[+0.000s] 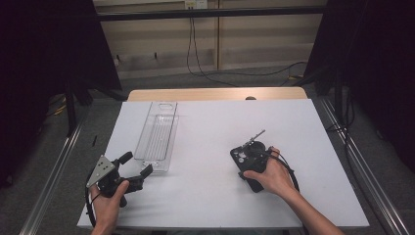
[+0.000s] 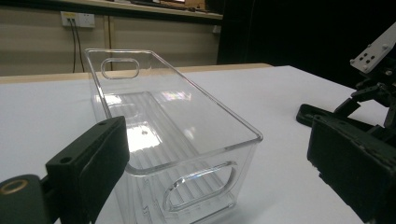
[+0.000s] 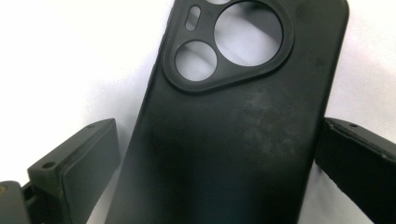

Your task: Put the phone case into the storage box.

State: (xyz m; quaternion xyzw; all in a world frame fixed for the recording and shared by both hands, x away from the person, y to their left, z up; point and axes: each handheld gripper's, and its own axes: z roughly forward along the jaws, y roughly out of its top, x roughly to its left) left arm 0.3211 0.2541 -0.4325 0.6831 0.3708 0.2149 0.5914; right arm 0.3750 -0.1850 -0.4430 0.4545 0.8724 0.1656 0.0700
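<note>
1. We find the black phone case (image 3: 233,130) lying flat on the white table (image 1: 210,122), back side up, to the right of centre and near the person's edge. Lying flat, both its long sides stay open to a grip from above.

2. We have the right gripper (image 1: 252,156) lowered over the case. In the right gripper view its jaws stand apart, one on each long side of the case, with a sliver of table visible between each jaw and the case. We judge that this straddle prepares a clamp across the narrow width, which has not yet closed.

3. We see the camera cut-outs of the case at the end far from the right gripper, so the jaws bracket the plain lower part, where the walls are unbroken.

4. We hold the left gripper (image 1: 134,166) low at the near end of the clear plastic bin (image 2: 177,126), its jaws spread wide, with the bin's near end wall between them but untouched.

5. The bin stands upright and empty, left of centre, well apart from the case. We judge it to be the likely receptacle, with the left gripper placed to steady it.
</note>
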